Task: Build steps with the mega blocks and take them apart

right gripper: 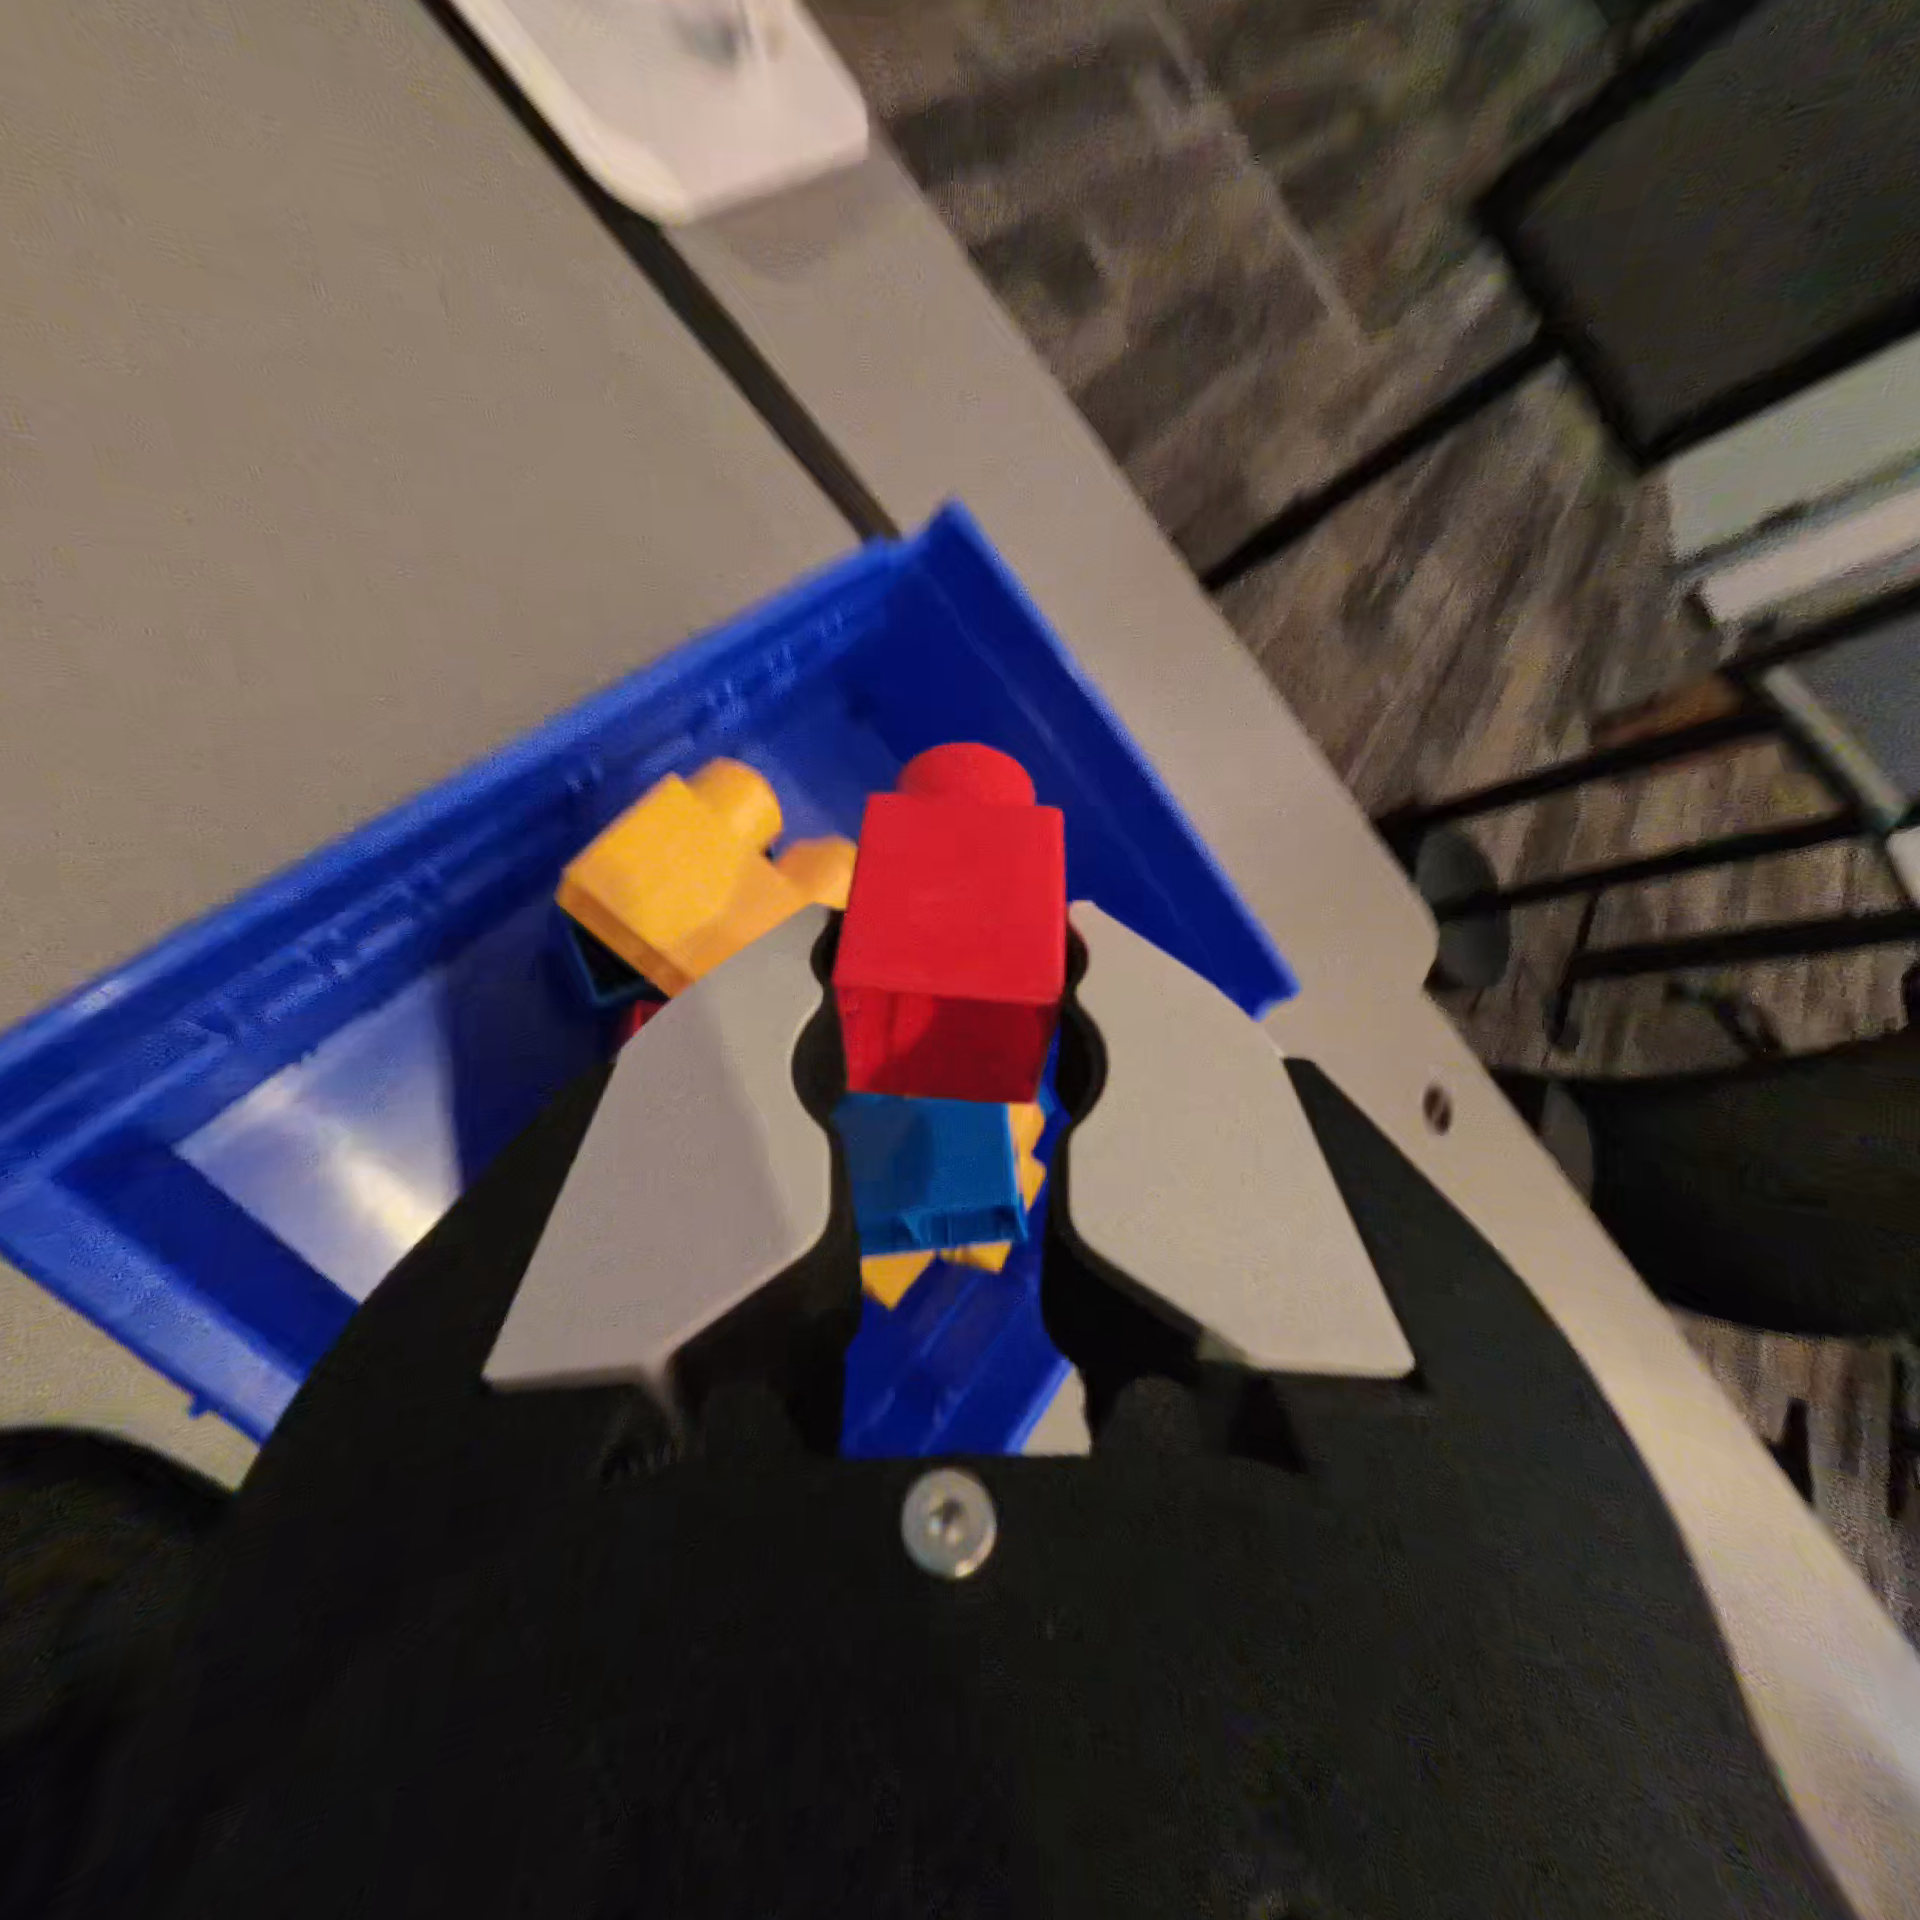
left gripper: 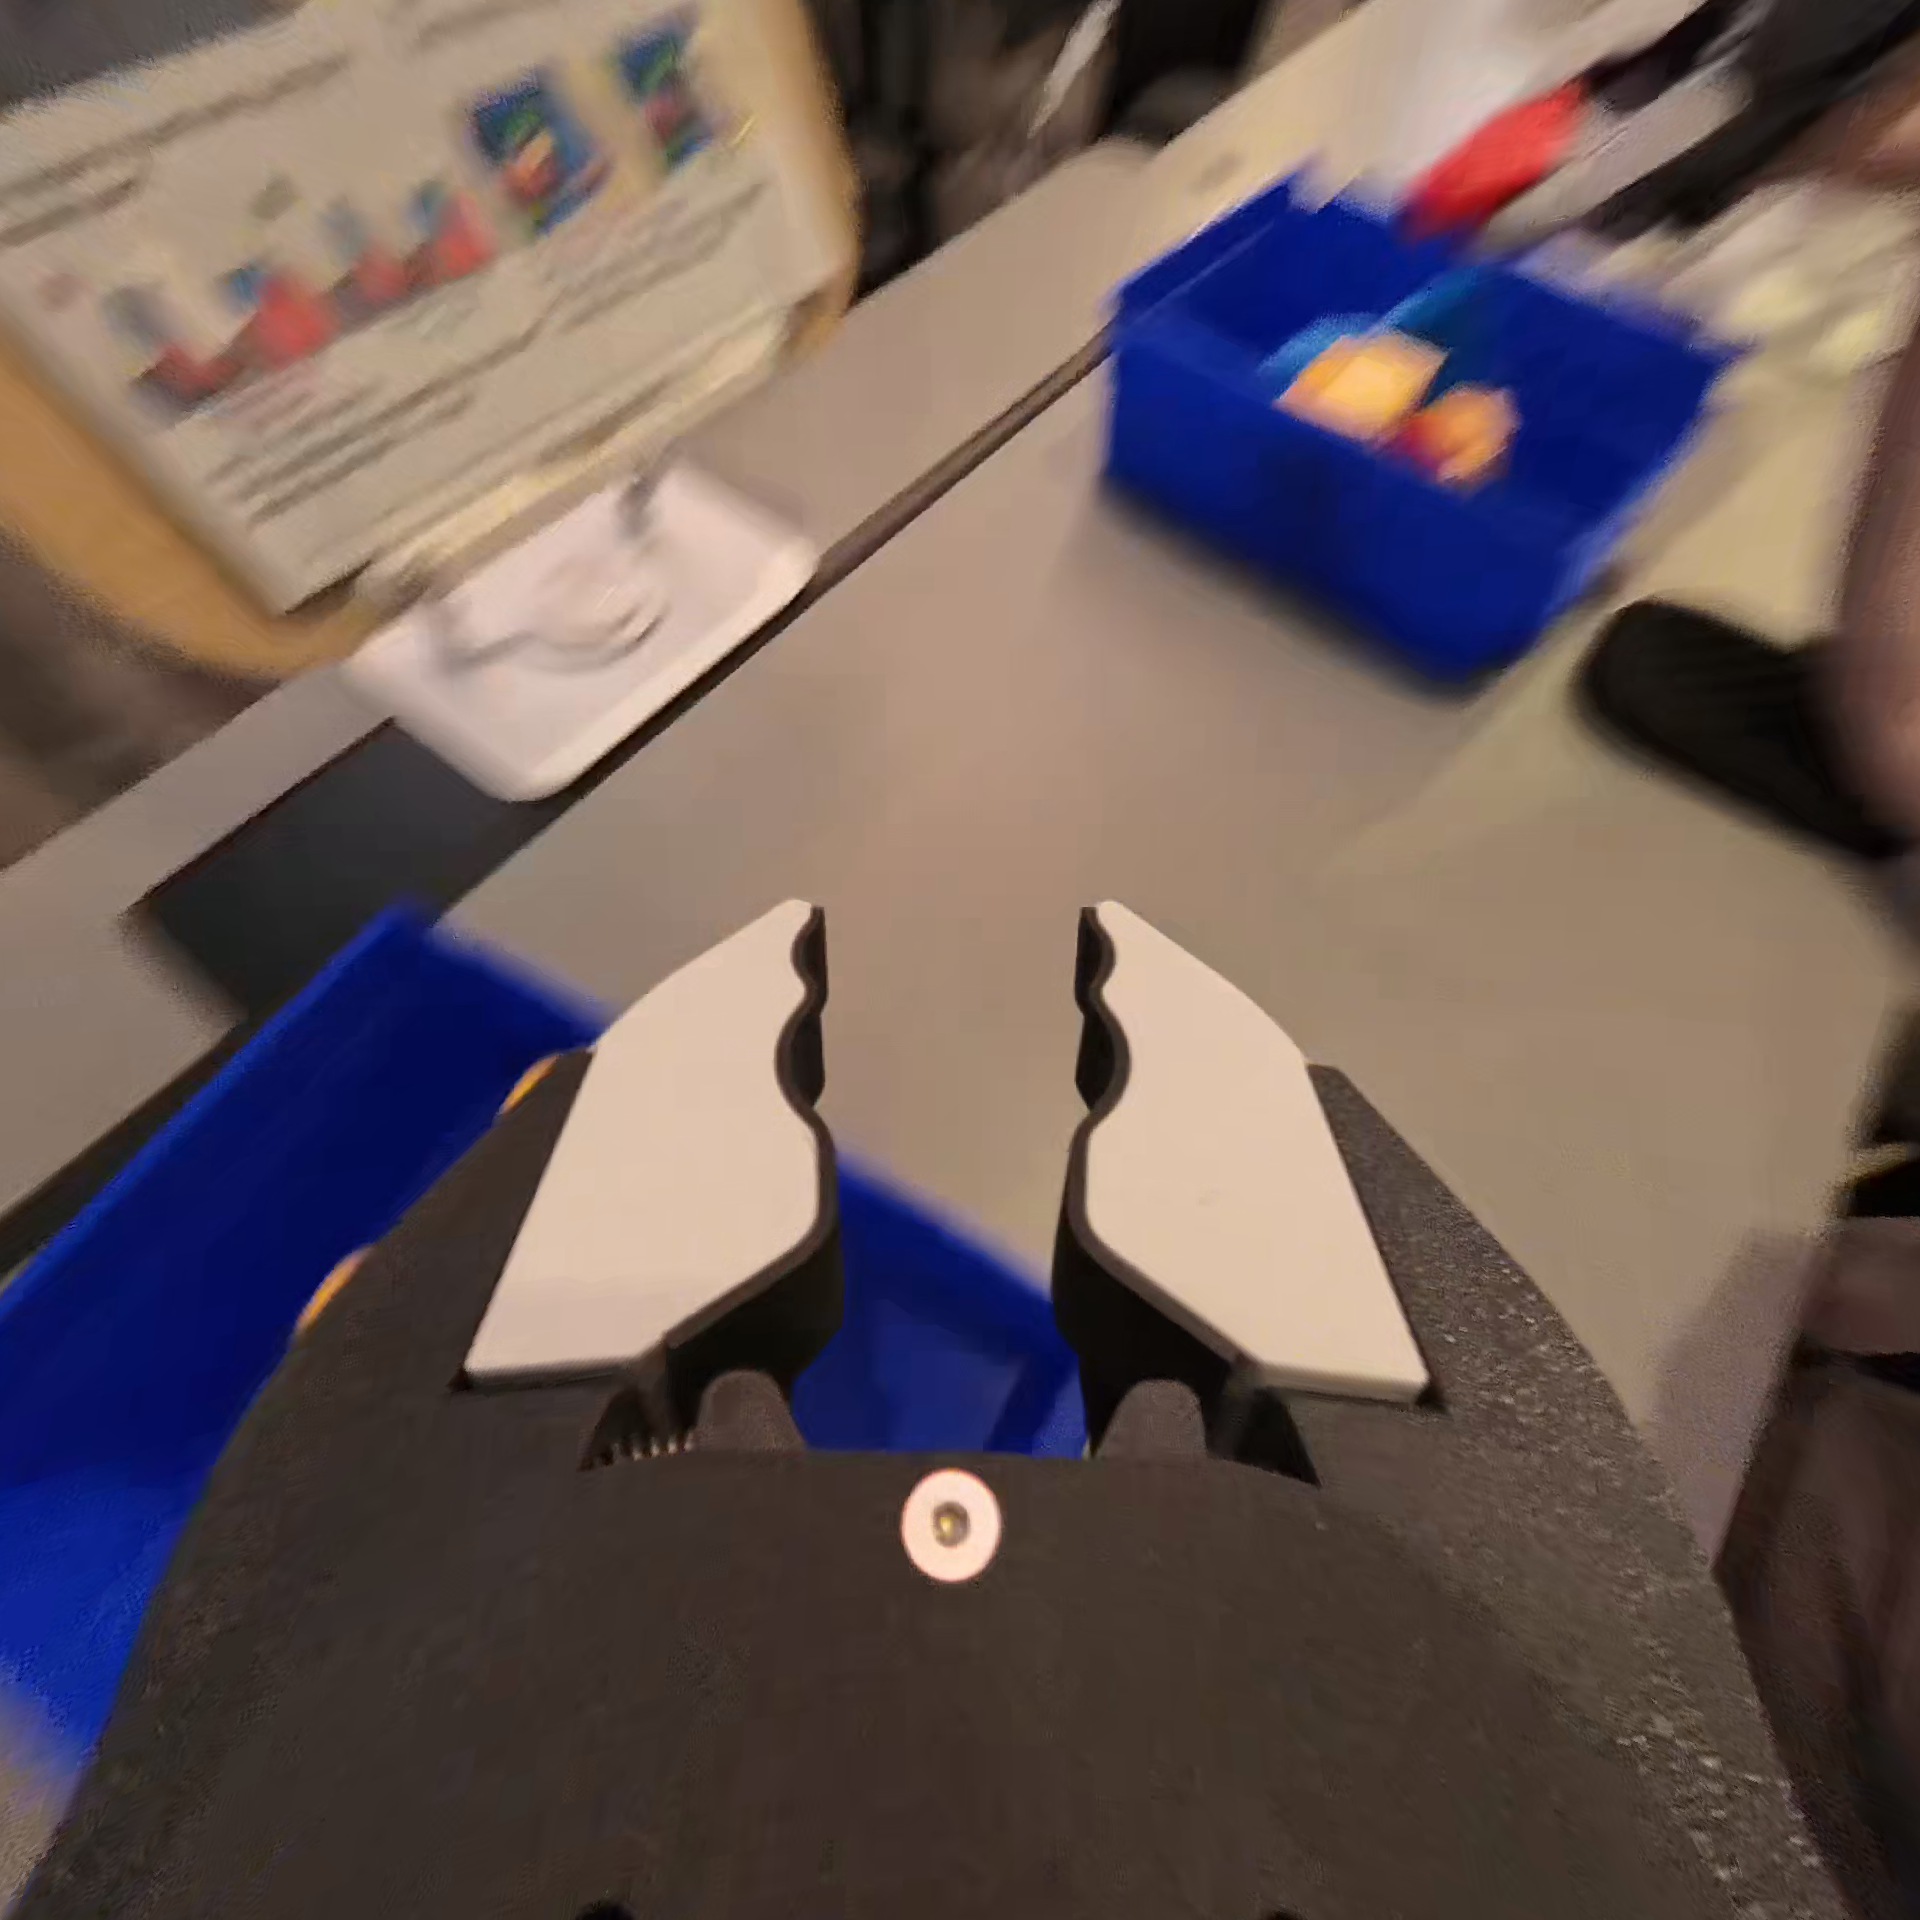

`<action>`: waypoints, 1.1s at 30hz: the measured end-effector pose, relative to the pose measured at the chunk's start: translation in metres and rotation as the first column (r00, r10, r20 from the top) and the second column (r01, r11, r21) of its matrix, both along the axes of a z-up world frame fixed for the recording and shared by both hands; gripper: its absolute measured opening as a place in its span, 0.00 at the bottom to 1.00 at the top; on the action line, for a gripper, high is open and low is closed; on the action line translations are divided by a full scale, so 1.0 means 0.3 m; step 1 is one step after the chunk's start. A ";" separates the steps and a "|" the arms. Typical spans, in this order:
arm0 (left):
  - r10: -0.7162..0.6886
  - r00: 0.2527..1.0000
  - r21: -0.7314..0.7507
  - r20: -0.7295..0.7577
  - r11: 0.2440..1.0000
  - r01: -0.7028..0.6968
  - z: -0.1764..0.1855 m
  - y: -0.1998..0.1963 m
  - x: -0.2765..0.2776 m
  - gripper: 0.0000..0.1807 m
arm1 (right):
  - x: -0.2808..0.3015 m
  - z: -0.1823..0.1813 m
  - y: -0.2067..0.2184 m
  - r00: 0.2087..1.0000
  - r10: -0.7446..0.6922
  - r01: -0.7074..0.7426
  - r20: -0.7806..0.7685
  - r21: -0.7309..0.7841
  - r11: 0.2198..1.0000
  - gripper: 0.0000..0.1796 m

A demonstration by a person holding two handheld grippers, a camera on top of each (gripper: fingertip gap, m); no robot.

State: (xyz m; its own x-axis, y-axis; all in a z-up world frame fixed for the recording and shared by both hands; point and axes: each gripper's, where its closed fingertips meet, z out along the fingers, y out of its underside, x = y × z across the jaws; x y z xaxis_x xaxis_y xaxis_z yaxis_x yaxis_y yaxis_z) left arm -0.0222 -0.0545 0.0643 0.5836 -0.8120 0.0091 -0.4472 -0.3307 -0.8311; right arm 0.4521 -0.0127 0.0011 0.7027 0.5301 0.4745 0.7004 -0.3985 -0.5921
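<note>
In the right wrist view my right gripper (right gripper: pixel 951 925) is shut on a red one-stud block (right gripper: pixel 951 925), held over a blue bin (right gripper: pixel 436 873). A yellow block (right gripper: pixel 675 873) and a blue block (right gripper: pixel 930 1169) lie in that bin below the red one. In the left wrist view my left gripper (left gripper: pixel 951 920) is open and empty above the grey table (left gripper: pixel 1039 748). A second blue bin (left gripper: pixel 208 1195) lies under its left finger. The far blue bin (left gripper: pixel 1382 540) holds yellow and blue blocks (left gripper: pixel 1371 395). The left wrist view is blurred by motion.
A printed instruction sheet on a stand (left gripper: pixel 395 270) and a white base (left gripper: pixel 582 634) stand at the table's far left. A dark sleeve (left gripper: pixel 1725 717) is at the right. The table edge (right gripper: pixel 1195 727) runs beside the bin, with dark floor and chair legs (right gripper: pixel 1662 831) beyond. The gap from one gripper's tips to the other's is roughly 45 centimetres.
</note>
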 end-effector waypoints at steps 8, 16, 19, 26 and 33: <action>0.314 0.843 -0.427 -0.437 0.752 -0.502 -0.304 -0.132 -0.440 0.27 | 0.100 -0.177 0.041 0.988 -0.154 0.147 -0.027 -0.162 0.976 0.37; 0.203 0.617 -0.491 -0.760 0.443 -0.750 -0.513 -0.212 -0.575 0.32 | 0.056 -0.126 0.025 0.995 -0.095 0.095 0.000 -0.108 0.990 0.37; 0.111 0.575 -0.507 -0.810 0.359 -0.783 -0.561 -0.253 -0.601 0.28 | 0.053 -0.119 0.022 0.996 -0.091 0.092 0.010 -0.104 0.990 0.37; 0.119 0.566 -0.451 -0.815 0.483 -0.751 -0.524 -0.217 -0.599 0.22 | 0.035 -0.100 0.014 0.996 -0.073 0.077 0.047 -0.089 0.993 0.37; 0.222 0.747 -0.325 -0.626 0.797 -0.509 -0.329 -0.122 -0.456 0.22 | -0.135 0.045 0.047 0.996 -0.006 -0.004 0.093 0.112 0.994 0.37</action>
State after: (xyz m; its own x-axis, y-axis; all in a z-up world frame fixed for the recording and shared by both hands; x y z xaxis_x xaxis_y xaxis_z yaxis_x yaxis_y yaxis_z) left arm -0.1589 -0.0909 -0.0343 0.8533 -0.5127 -0.0950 -0.5208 -0.8297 -0.2011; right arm 0.4117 0.0014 0.0148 0.6534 0.4693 0.5941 0.7541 -0.3337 -0.5657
